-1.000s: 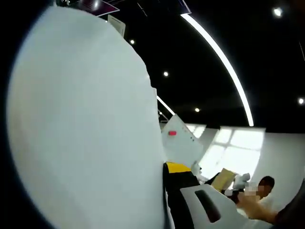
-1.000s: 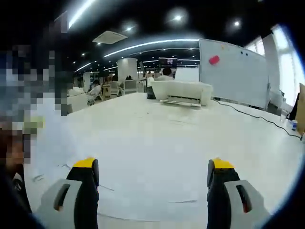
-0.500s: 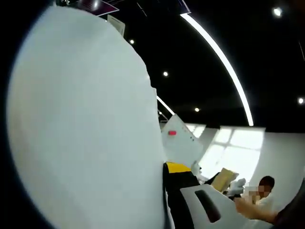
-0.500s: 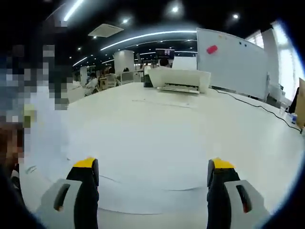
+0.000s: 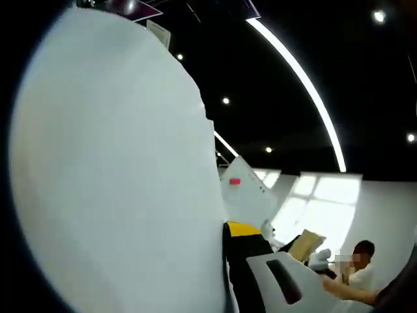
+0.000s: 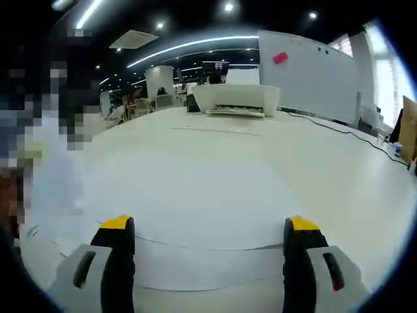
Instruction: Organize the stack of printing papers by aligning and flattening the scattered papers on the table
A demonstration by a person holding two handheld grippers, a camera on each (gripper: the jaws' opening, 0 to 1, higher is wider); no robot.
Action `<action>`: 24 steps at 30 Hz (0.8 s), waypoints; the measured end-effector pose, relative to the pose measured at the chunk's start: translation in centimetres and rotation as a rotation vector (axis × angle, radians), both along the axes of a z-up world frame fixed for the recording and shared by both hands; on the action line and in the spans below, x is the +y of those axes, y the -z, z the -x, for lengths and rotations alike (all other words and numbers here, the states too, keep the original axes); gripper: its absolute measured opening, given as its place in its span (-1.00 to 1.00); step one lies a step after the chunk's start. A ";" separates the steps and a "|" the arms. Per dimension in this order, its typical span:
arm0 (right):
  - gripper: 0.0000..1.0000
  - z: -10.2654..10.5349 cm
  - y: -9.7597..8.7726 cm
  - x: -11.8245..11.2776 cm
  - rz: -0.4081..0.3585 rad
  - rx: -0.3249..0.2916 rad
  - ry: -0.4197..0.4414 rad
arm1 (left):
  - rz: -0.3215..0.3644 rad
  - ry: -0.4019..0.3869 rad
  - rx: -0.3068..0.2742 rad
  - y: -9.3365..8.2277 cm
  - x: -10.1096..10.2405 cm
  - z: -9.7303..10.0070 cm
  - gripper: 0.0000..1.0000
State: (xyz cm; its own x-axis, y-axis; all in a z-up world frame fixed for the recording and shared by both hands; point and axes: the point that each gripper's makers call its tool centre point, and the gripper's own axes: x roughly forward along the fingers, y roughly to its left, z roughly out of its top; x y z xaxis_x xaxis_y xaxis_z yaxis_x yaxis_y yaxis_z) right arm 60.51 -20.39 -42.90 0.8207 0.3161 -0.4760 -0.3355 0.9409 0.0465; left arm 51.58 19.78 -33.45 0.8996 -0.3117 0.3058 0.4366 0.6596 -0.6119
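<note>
A white stack of printing papers [image 5: 117,176] stands on edge close to the camera in the left gripper view. My left gripper [image 5: 220,236] is shut on it: one yellow-tipped fingertip [image 5: 243,229] presses its right face, and the other jaw is hidden behind the sheets. In the right gripper view my right gripper [image 6: 208,229] is open, low over the white table [image 6: 221,163]. Loose white sheets [image 6: 208,264] lie flat between and below its jaws, their curved edges overlapping.
A white printer [image 6: 234,99] sits at the table's far end, with a whiteboard [image 6: 306,75] behind it. A black cable [image 6: 352,134] runs along the right side near a cardboard box [image 6: 409,127]. A person [image 5: 361,261] sits at the lower right of the left gripper view.
The right gripper view has sunk lower and moved forward over the table, so the sheet edges now lie closer to its jaws. The left gripper and its papers have not moved.
</note>
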 end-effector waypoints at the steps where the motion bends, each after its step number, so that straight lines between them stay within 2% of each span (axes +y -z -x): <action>1: 0.80 0.0 0.0 0.0 0.002 0.001 0.001 | 0.000 0.000 0.000 0.0 0.0 0.0 -0.88; 6: 0.80 0.3 0.0 -0.1 0.016 -0.001 0.013 | -0.002 0.000 -0.003 0.0 0.0 0.0 -0.88; 9: 0.79 0.9 0.5 0.0 0.054 0.012 0.015 | -0.001 0.000 -0.004 -0.1 -0.1 0.1 -0.88; 24: 0.68 1.4 0.6 0.9 0.045 0.010 0.004 | 0.001 -0.001 -0.008 -0.1 0.0 0.1 -0.88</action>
State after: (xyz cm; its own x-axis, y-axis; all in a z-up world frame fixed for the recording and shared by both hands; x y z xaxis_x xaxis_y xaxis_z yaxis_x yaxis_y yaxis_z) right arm 59.14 -19.48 -43.53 0.8173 0.2905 -0.4976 -0.3311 0.9436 0.0072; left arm 51.46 19.79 -33.33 0.8975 -0.3106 0.3132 0.4407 0.6596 -0.6088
